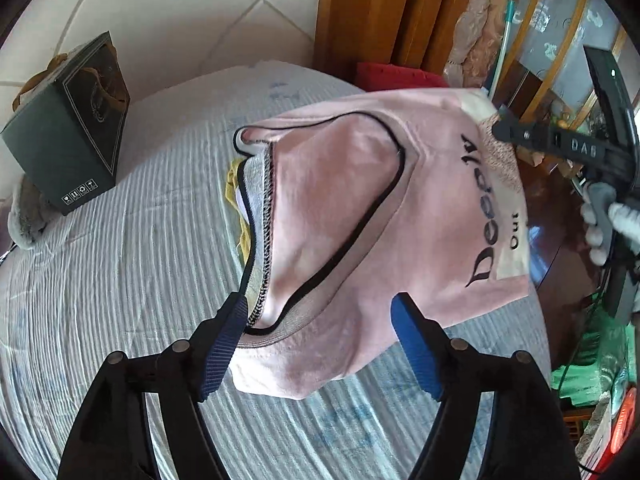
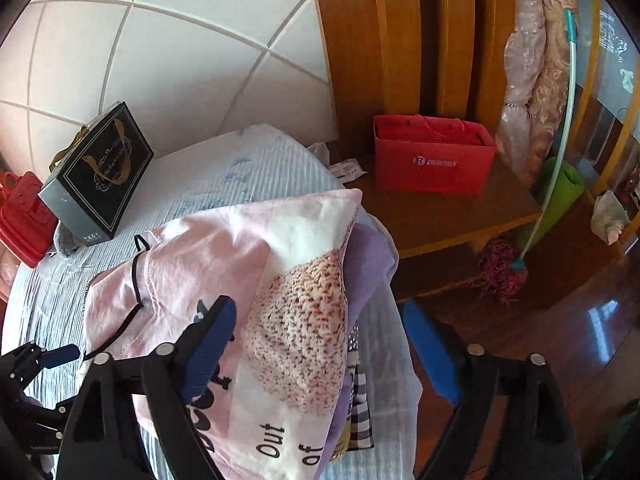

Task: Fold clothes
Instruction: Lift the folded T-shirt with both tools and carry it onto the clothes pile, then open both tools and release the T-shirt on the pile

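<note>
A pink top [image 1: 352, 208] with a black-trimmed neckline and black lettering lies on the striped grey bedspread [image 1: 120, 264]. My left gripper [image 1: 324, 320] is open, its blue pads [image 1: 224, 344] on either side of the top's near edge. In the right wrist view the same pink top [image 2: 224, 248] rests over a purple garment [image 2: 368, 264] and a checked cloth [image 2: 362, 412]. My right gripper [image 2: 320, 324] stands open above the printed panel, holding nothing. It also shows at the top's far corner in the left wrist view, as the right gripper [image 1: 560, 144] held by a gloved hand [image 1: 604, 220].
A black gift box [image 2: 96, 176] stands on the bed's far left, with a red basket [image 2: 20, 216] beside it. A red paper bag [image 2: 432, 156] sits on a low wooden bench [image 2: 460, 216]. A mop [image 2: 504, 268] leans past the bed edge over dark wood floor. Yellow cloth [image 1: 232, 184] peeks from under the top.
</note>
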A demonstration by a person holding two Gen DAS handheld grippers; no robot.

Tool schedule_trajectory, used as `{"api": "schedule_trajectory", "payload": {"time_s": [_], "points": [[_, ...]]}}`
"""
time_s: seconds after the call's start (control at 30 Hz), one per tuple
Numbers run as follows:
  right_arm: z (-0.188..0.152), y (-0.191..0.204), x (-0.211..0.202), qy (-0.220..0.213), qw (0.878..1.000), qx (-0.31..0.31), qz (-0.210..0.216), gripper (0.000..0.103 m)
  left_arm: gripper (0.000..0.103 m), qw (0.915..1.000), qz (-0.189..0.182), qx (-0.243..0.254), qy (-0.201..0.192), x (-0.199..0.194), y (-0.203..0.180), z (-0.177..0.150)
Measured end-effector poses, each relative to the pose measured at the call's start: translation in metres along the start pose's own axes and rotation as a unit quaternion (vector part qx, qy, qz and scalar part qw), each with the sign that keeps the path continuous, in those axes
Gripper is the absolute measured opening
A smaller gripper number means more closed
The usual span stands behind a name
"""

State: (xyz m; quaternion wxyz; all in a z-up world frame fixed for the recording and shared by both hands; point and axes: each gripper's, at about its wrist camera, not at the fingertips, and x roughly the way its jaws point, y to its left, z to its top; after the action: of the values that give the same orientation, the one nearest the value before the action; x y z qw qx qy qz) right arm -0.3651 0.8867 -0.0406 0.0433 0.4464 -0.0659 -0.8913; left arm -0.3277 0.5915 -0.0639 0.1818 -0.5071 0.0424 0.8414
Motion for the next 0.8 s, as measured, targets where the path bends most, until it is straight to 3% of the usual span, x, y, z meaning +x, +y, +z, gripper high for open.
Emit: {"api": "schedule_trajectory", "payload": {"time_s": [0.13, 0.37, 0.6, 0.8], "points": [[-0.012, 0.008, -0.015, -0.005, 1.000, 0.000, 0.007, 0.101, 0.075, 0.9999, -0.010, -0.003, -0.008, -0.011, -0.008, 0.005], [-0.036, 0.018, -0.033, -0.006, 1.000, 0.001, 0.008, 0.102, 0.075, 0.9996, 0.016, 0.022, -0.011, -0.018, -0.023, 0.004], [-0.059, 0.024, -0.037, 0.012, 1.000, -0.011, 0.002, 0.102, 0.077, 0.9992, 0.017, 0.032, -0.017, -0.031, -0.038, -0.003], [-0.065, 0.024, -0.036, 0.012, 1.000, -0.009, -0.008, 0.102, 0.079, 0.9959, 0.069, 0.057, -0.016, -0.028, -0.050, -0.004]]}}
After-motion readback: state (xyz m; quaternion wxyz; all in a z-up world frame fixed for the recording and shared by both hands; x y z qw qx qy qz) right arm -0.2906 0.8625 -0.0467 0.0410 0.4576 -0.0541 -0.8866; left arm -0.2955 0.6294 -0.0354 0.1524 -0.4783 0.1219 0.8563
